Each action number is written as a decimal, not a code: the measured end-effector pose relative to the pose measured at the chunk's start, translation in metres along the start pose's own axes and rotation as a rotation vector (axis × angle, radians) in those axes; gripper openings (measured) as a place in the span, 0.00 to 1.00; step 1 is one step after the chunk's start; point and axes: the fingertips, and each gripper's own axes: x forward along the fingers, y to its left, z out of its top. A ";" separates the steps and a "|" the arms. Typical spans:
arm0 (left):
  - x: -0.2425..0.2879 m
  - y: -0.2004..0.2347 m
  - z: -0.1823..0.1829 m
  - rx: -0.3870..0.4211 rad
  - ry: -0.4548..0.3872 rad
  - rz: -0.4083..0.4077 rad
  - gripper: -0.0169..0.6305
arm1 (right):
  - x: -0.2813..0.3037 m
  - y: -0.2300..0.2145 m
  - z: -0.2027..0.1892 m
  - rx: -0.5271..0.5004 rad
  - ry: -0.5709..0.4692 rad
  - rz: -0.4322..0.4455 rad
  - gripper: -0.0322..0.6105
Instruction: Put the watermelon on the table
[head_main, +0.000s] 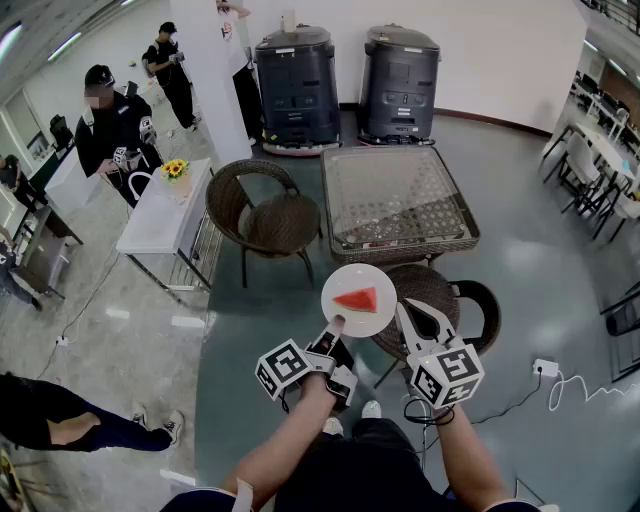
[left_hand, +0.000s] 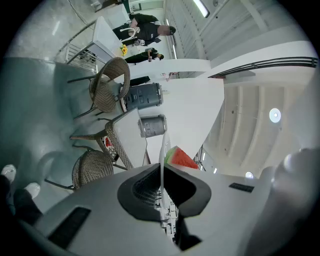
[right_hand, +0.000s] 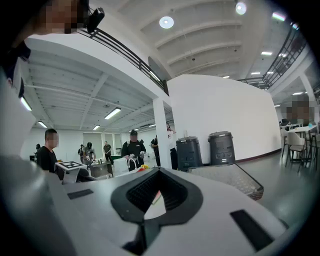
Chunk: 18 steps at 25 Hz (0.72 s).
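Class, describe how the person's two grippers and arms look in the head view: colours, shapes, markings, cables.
The left gripper and right gripper are white with dark pads inside tapering jaws. Each carries a cube of black-and-white square markers. A black cable loops beneath the right one. The person wears dark short sleeves.

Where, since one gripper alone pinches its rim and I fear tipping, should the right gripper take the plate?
Probably the plate's bare right rim, the open right gripper coming level from the right. The rim is thin and flat, the watermelon slice sits mid-plate, and the left gripper pinches the near-left edge.
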 end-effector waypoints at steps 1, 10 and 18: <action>0.001 0.000 -0.001 0.000 0.001 0.001 0.05 | 0.000 -0.001 0.001 -0.001 -0.001 0.001 0.05; 0.008 -0.001 -0.009 0.008 0.002 0.006 0.05 | -0.002 -0.008 0.002 0.010 -0.015 0.020 0.05; 0.032 0.005 -0.012 0.040 -0.006 0.030 0.05 | 0.005 -0.039 -0.004 0.013 -0.010 0.032 0.05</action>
